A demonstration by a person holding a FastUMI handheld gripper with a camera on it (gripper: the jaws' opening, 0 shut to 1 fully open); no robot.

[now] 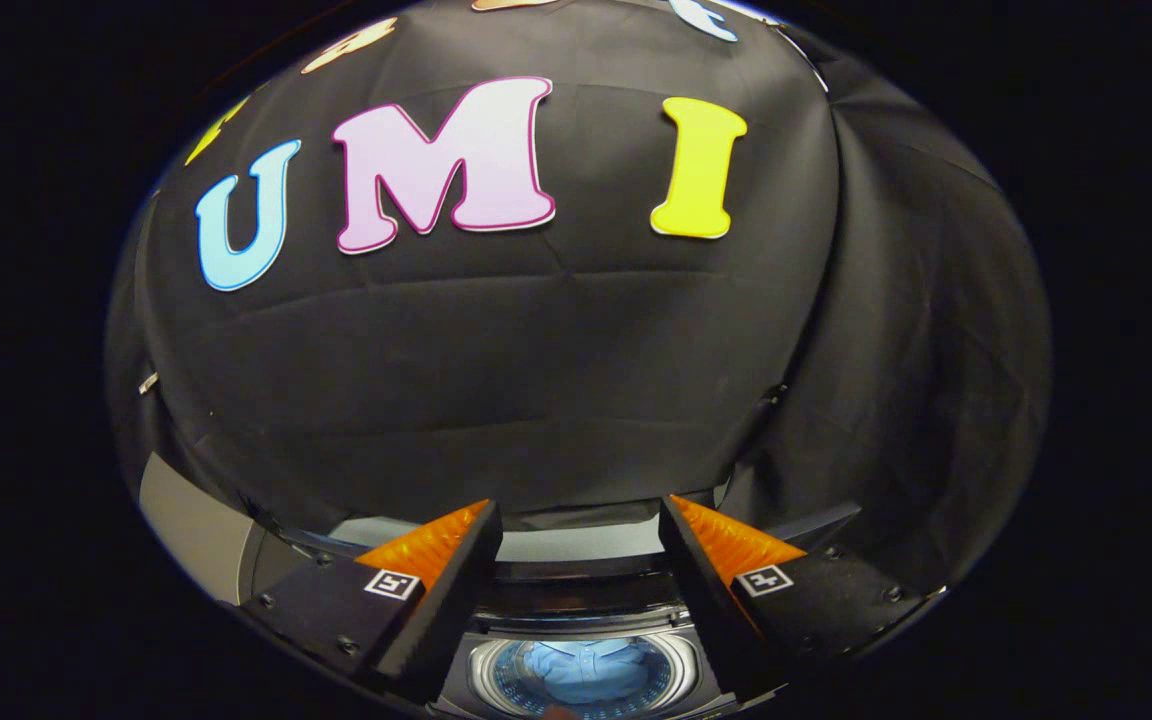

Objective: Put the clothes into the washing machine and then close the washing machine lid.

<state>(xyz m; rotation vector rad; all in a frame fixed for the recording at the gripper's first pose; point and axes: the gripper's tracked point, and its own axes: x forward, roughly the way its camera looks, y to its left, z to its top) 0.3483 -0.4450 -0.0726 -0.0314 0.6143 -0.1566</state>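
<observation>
My gripper [581, 505] is open, its two fingers spread wide with nothing between them, held high above the washing machine [576, 600]. Below and between the fingers I look down into the machine's round drum [581, 672]. A light blue garment [586, 665] lies at the bottom of the drum. A grey strip beyond the fingertips may be the raised lid [576, 542] at the back of the machine; I cannot tell for sure.
The booth's black cloth wall [536, 380] rises straight ahead and wraps round to the right. A grey panel [186, 525] stands to the left of the machine.
</observation>
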